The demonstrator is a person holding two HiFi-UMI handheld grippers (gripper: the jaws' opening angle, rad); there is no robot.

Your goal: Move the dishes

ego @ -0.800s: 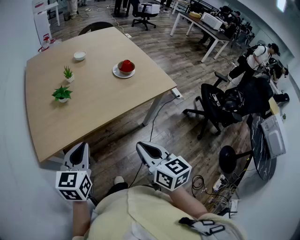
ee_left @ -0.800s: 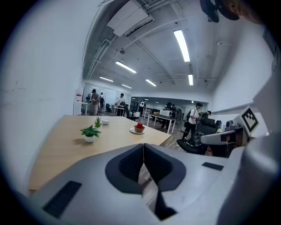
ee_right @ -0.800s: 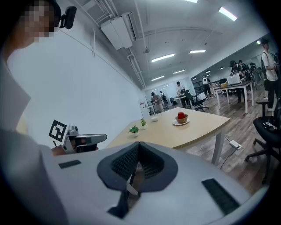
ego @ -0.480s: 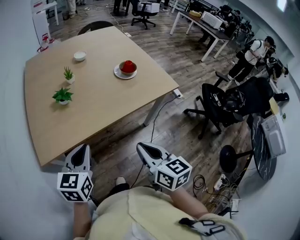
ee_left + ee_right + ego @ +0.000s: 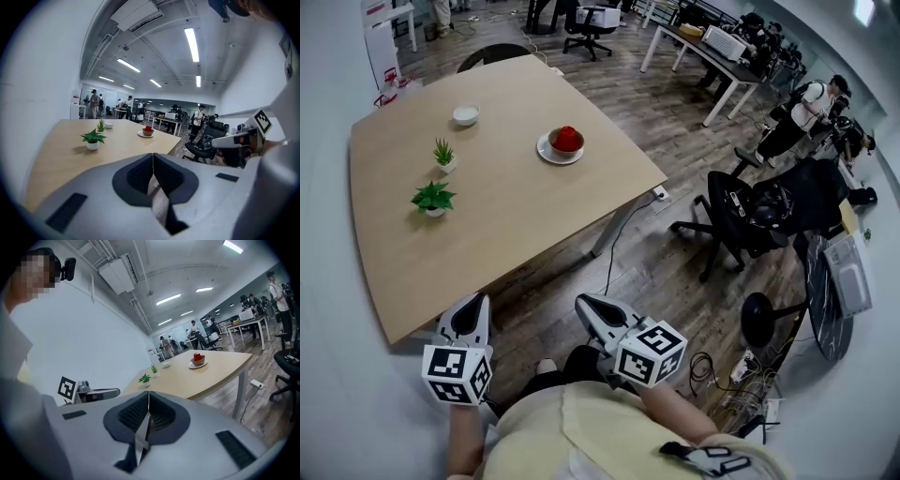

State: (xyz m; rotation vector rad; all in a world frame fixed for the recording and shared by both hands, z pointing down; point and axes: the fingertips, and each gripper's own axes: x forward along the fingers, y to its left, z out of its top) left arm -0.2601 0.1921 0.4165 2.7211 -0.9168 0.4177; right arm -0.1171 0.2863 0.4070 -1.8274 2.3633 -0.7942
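Drifted slightly rightward, left gripper (image 5: 477,303) and right gripper (image 5: 582,302) hover off the worktop's (image 5: 506,220) near edge, fingers (image 5: 138,176) closed on nothing; bowl (image 5: 566,141) on plate (image 5: 550,153) sits toward the worktop's far edge.

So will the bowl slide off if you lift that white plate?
Maybe, if it tilts: the brown bowl only seems to rest on the white plate, which looks smooth. The plate looks ceramic, so probably stiff and breakable. The red thing might tumble out.

Open office: desks (image 5: 692,45), swivel chairs (image 5: 752,212)
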